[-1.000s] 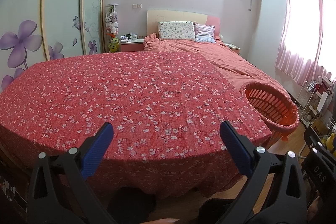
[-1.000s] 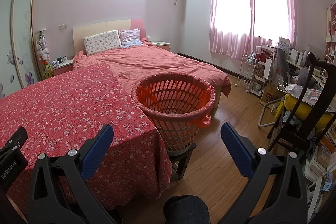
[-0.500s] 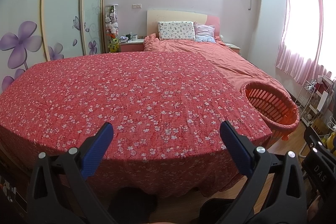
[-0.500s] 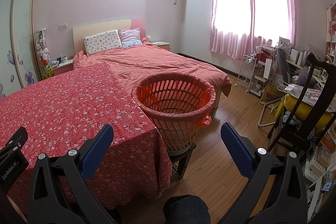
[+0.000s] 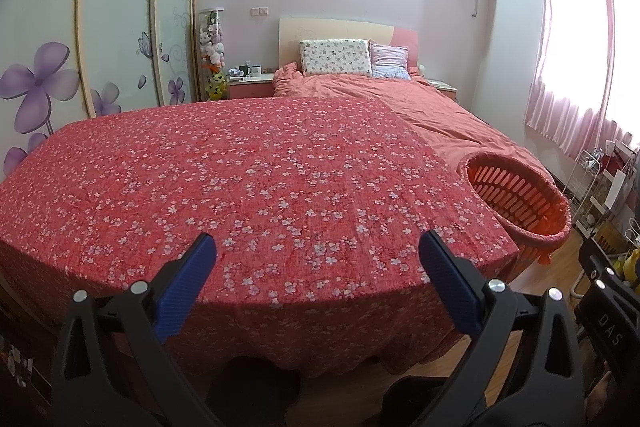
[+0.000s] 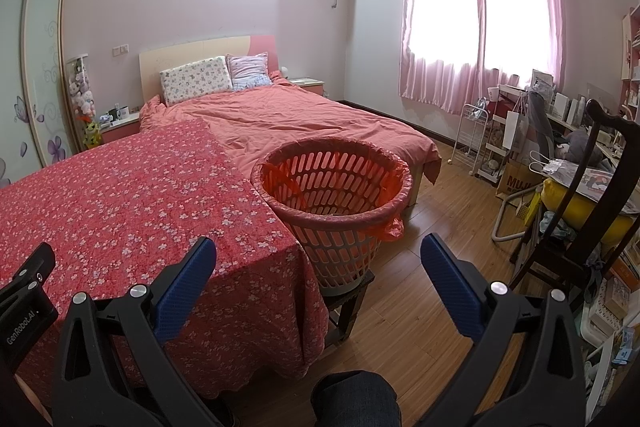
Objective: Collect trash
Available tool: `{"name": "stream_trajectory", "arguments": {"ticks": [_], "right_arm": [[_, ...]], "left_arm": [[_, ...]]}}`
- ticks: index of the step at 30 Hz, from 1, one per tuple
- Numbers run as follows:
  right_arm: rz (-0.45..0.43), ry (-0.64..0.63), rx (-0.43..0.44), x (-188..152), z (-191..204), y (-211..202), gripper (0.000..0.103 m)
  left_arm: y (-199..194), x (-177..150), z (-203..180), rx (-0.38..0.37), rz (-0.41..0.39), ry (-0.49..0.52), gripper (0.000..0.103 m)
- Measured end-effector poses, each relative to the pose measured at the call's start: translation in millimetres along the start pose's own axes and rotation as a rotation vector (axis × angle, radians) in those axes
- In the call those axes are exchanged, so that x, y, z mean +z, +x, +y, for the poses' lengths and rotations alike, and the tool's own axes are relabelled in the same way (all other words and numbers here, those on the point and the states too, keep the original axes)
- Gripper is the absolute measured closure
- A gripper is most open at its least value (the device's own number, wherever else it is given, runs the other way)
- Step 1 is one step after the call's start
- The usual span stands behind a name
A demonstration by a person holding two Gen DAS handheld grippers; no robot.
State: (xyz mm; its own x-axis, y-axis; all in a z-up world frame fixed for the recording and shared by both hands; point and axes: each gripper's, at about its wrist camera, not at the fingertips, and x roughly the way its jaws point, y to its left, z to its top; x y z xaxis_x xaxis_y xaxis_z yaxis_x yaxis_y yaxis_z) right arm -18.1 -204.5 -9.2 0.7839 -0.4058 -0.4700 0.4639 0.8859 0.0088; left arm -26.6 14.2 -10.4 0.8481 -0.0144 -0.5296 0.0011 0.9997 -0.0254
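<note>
Left wrist view, far left: wardrobe doors (image 5: 116,15), glossy, with purple flower prints, run along the frame's left edge. The red floral tablecloth (image 5: 256,187) fills the centre; weave is crinkled, with small white blossoms. Its near edge hangs as a scalloped hem at lower centre, and its right corner ends just beside the laundry-style basket (image 5: 516,203) at centre right. I see no loose trash on the cloth.

My left gripper (image 5: 318,259) sits low in the frame, above the near edge of the cloth. Jaws stand wide apart; blue ribbed pads (image 5: 188,287), black frame. Nothing between them, nothing touched.

Right wrist view: the same cloth occupies the left half, and its right edge drops to the floor. The basket (image 6: 336,203) stands at centre on a dark stool (image 6: 348,303), touching the cloth's edge; slotted plastic wall, round rim, orange bag liner (image 6: 390,223) folded over it. Wooden plank floor (image 6: 432,235) lies open right of the basket. A dark wooden chair (image 6: 580,227) and clutter close off the right edge.

My right gripper (image 6: 318,259): jaws equally wide, empty, in free air short of the basket.
</note>
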Motion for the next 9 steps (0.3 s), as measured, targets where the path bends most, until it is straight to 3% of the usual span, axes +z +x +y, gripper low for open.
{"name": "stream_trajectory", "arguments": {"ticks": [9], "right_arm": [[0.0, -0.001, 0.001, 0.5, 1.3, -1.4, 0.002]], "left_arm": [[0.6, -0.2, 1.0, -0.003, 0.003, -0.002, 0.004]]}}
